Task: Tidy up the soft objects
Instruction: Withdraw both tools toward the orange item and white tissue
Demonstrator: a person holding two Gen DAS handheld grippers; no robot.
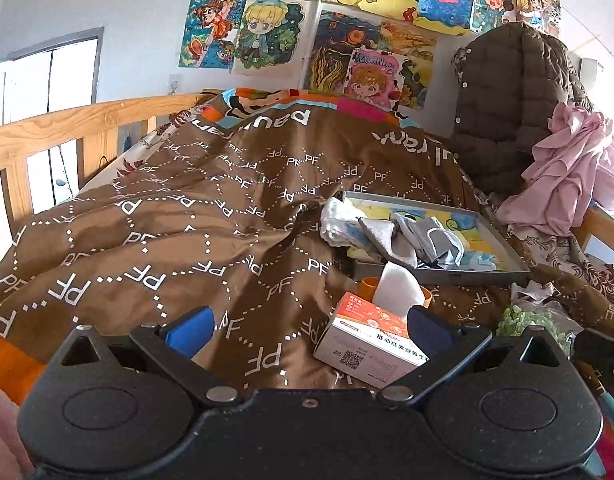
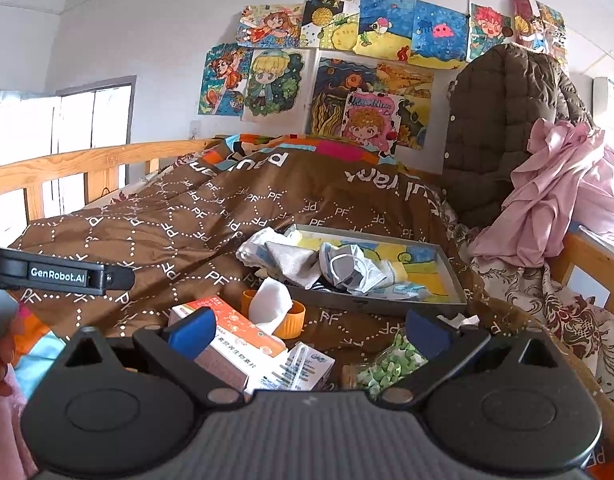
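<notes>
A grey tray (image 1: 489, 273) (image 2: 457, 276) lies on the brown quilt (image 1: 179, 224) (image 2: 155, 232), holding a heap of grey and white socks (image 1: 421, 238) (image 2: 347, 266). One white sock (image 1: 337, 220) (image 2: 253, 246) hangs over the tray's left rim. My left gripper (image 1: 309, 330) is open above the quilt, with nothing between its blue pads; a white and orange box (image 1: 369, 342) lies just ahead of its right finger. My right gripper (image 2: 309, 330) is open too, hovering over that box (image 2: 227, 338) and a small carton (image 2: 295, 368).
An orange cup with a white tissue (image 1: 397, 290) (image 2: 273, 308) stands before the tray. A bag of green sweets (image 1: 535, 322) (image 2: 387, 364) lies to the right. A brown padded jacket (image 1: 511, 100) and pink cloth (image 1: 567, 168) pile at the right. Wooden bed rail (image 1: 67, 128) runs along the left.
</notes>
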